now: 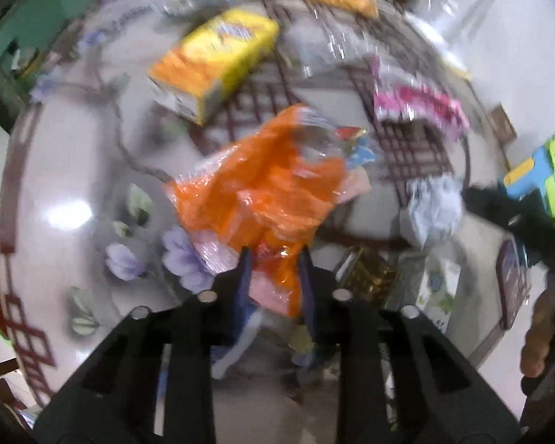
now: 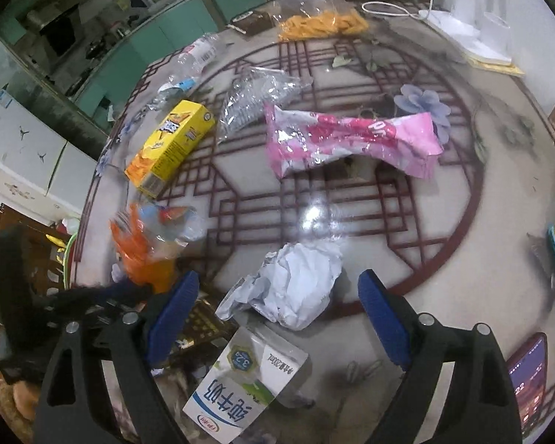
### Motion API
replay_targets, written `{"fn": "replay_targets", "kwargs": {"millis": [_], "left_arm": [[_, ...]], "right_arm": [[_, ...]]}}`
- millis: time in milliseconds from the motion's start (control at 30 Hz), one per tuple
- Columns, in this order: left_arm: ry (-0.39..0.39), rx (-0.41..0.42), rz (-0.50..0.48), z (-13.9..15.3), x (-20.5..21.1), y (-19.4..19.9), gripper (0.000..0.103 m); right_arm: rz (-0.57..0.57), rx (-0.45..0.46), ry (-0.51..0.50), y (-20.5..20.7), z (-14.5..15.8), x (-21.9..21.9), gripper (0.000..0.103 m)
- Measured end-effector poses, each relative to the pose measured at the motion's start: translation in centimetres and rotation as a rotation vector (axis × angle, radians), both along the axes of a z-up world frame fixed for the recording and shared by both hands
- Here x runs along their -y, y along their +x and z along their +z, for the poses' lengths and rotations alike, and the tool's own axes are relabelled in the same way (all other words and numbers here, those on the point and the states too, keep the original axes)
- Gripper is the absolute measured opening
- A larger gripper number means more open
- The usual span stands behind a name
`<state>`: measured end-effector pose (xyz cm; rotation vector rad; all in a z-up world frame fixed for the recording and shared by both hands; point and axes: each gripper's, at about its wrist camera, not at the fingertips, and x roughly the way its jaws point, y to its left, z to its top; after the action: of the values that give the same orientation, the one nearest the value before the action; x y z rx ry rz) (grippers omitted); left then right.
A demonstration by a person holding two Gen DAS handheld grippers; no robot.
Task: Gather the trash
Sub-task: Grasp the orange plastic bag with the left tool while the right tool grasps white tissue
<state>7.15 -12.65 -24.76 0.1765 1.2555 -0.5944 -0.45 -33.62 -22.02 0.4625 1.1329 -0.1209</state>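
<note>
Round glass table (image 2: 407,222) with red lattice pattern; green cabinets (image 2: 174,29); white fridge (image 2: 22,155)

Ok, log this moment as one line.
left gripper: shut on orange wrapper | right gripper: open, around paper ball

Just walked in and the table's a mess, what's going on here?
Someone is clearing trash off a round patterned table with a handheld gripper in each hand. The left gripper has its jaws closed on an orange plastic wrapper. The right gripper hangs open, its jaws on either side of a crumpled white paper ball. A yellow box, a pink wrapper, a squashed clear bottle and a milk carton lie on the table.
</note>
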Motion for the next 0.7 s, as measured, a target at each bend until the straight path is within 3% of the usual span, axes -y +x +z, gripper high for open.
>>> {"fn": "replay_targets", "kwargs": {"millis": [433, 500, 533, 633, 700], "left_arm": [[-0.146, 0.184, 0.206, 9.7, -5.4, -0.1, 0.020], [-0.157, 0.213, 0.229, 11.0, -6.1, -0.1, 0.020], [-0.156, 0.230, 0.240, 11.6, -6.3, -0.1, 0.020], [-0.141, 0.288, 0.269, 13.1, -6.9, -0.3, 0.020], [-0.143, 0.309, 0.280, 13.7, -7.3, -0.4, 0.020]], "right_arm": [[0.038, -0.074, 0.041, 1.7, -2.7, -1.3, 0.085], [0.062, -0.074, 0.031, 1.8, -2.8, -1.7, 0.065], [0.070, -0.075, 0.026, 1.9, -2.9, -1.9, 0.040], [0.089, -0.053, 0.034, 2.0, -2.4, -2.4, 0.030], [0.102, -0.021, 0.021, 2.2, -1.4, -2.8, 0.029]]}}
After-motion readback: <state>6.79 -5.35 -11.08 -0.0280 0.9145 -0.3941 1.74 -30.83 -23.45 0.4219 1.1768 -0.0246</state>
